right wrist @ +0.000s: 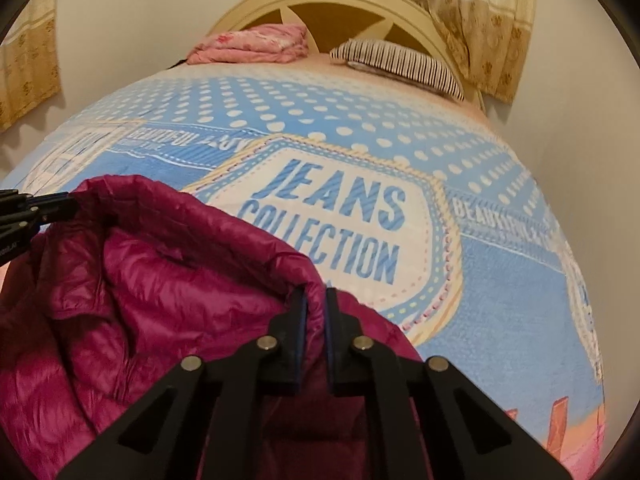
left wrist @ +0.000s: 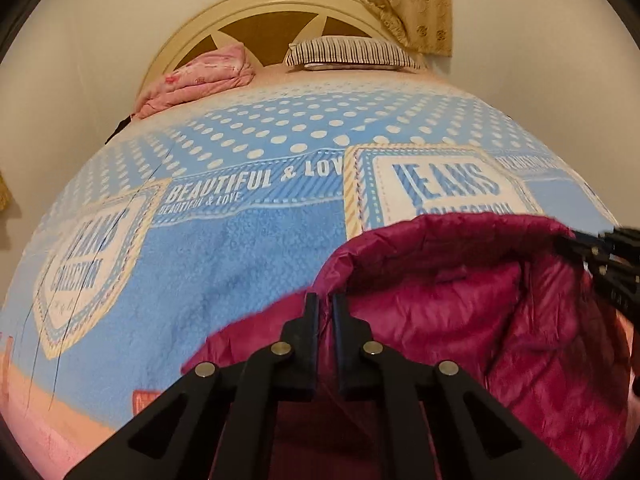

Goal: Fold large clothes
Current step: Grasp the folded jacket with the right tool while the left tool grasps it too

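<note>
Glossy quilted nylon jacket (right wrist: pixel 140 280), fuzzy fleece blanket (right wrist: pixel 500 280), matt plastic claws

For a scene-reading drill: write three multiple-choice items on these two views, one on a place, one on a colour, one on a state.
1. Where is the striped pillow?
A. by the headboard
B. on the floor
C. under the jacket

2. What colour is the quilted puffy jacket?
A. green
B. magenta
C. black

3. How is the left tool?
A. wide open
B. shut on the jacket's edge
C. holding the pillow

A: the pillow lies at the bed's far end, against the curved cream headboard.
B: its fabric is deep pinkish red.
B: the jaws pinch the fabric edge.
</note>
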`<state>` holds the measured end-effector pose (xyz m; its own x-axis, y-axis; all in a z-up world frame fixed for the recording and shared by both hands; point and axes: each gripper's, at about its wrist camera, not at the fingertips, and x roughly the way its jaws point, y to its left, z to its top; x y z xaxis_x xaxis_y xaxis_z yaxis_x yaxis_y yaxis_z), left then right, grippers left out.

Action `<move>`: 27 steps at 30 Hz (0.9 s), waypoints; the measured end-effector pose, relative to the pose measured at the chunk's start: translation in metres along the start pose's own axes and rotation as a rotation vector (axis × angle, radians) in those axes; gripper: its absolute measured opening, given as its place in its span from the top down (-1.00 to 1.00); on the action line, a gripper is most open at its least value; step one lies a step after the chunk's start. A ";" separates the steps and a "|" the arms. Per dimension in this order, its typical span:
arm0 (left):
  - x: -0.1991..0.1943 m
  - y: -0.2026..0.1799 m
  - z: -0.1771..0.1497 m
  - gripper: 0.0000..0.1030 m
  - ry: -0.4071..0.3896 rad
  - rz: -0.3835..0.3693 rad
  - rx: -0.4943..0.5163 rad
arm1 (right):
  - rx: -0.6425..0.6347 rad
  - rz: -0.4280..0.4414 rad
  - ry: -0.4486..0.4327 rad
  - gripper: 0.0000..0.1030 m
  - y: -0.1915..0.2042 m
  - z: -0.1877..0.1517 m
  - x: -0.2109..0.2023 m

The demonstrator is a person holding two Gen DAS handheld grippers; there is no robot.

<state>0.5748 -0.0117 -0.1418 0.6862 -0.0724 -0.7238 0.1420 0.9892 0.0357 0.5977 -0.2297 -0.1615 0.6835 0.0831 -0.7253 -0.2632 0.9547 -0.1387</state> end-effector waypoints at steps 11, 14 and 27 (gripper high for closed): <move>0.006 0.006 -0.038 0.95 0.028 0.016 -0.034 | -0.032 -0.023 0.002 0.87 -0.001 -0.051 0.005; -0.013 0.010 -0.027 0.94 -0.008 0.024 -0.047 | -0.024 -0.039 -0.010 0.87 -0.007 -0.050 0.006; 0.015 0.014 0.040 -0.98 -0.077 0.108 -0.197 | -0.020 -0.030 -0.067 0.87 -0.009 -0.065 0.007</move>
<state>0.6161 -0.0045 -0.1246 0.7437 0.0328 -0.6678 -0.0716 0.9970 -0.0307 0.5606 -0.2560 -0.2094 0.7349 0.0744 -0.6741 -0.2551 0.9513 -0.1731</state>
